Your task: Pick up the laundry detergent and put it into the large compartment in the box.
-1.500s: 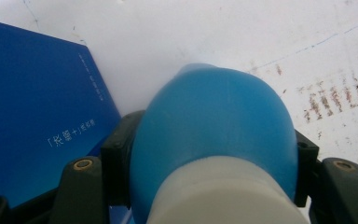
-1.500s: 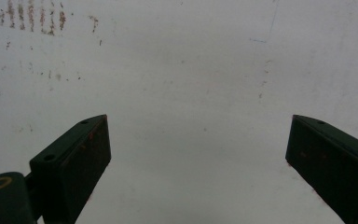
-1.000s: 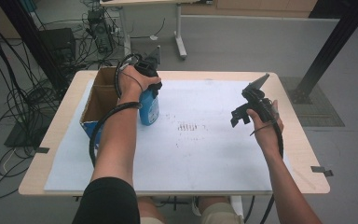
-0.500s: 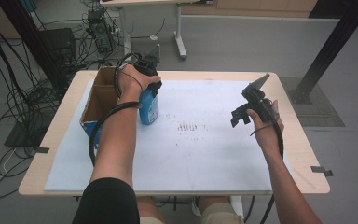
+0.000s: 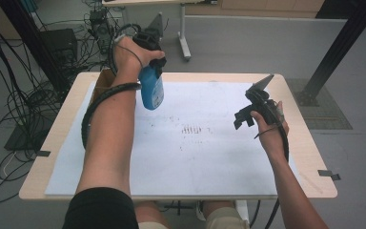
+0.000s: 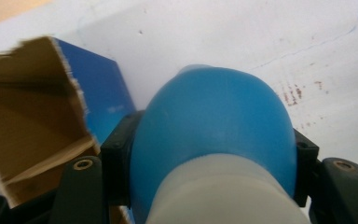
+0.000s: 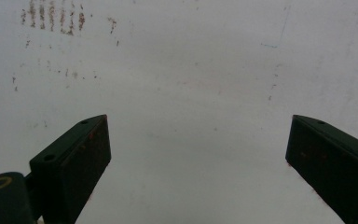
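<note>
Left claw (image 5: 153, 64) grips 1 blue bottle (image 5: 151, 88) beside 1 cardboard box (image 6: 37, 116); right claw (image 7: 198, 163) gapes empty

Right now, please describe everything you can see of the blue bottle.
The blue bottle is smooth, glossy plastic with a rounded body and a whitish part near the top. It hangs upright in the air above the white sheet, beside the cardboard box. The left gripper is shut on its upper part, its fingers pressing both sides. Any label cannot be read.
</note>
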The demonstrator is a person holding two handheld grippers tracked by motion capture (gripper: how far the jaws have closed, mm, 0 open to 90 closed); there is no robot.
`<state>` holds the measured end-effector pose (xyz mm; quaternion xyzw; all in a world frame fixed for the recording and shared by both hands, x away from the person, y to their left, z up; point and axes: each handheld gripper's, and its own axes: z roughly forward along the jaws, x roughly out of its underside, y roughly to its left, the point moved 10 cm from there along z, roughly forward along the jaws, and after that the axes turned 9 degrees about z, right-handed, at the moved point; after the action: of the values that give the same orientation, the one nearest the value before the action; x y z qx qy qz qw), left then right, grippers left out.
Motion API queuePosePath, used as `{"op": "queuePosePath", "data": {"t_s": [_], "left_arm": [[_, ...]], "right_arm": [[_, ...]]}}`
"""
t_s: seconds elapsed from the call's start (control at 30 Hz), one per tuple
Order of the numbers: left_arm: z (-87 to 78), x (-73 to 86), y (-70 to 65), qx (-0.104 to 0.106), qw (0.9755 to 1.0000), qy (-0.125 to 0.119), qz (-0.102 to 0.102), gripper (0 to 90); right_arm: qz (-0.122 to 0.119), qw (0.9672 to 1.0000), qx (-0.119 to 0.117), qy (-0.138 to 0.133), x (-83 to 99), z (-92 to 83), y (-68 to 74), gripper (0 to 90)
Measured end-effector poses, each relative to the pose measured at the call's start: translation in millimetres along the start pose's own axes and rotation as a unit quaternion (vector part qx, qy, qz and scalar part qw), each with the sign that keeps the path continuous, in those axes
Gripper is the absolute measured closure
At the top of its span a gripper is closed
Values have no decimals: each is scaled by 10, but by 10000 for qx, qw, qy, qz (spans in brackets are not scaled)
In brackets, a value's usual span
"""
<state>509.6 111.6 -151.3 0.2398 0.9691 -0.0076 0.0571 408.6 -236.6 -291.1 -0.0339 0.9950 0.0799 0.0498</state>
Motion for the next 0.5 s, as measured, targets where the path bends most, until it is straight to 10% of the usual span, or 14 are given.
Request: {"op": "queuePosePath", "data": {"t_s": [0.2, 0.5], "left_arm": [[-582, 65, 91, -257, 9994, -134, -196, 377], [-1024, 203, 243, -401, 9980, -193, -453, 377]], "right_arm": [[-38, 10000, 11, -28, -2, -26, 40, 64], [-71, 10000, 17, -1, -17, -34, 93, 63]]}}
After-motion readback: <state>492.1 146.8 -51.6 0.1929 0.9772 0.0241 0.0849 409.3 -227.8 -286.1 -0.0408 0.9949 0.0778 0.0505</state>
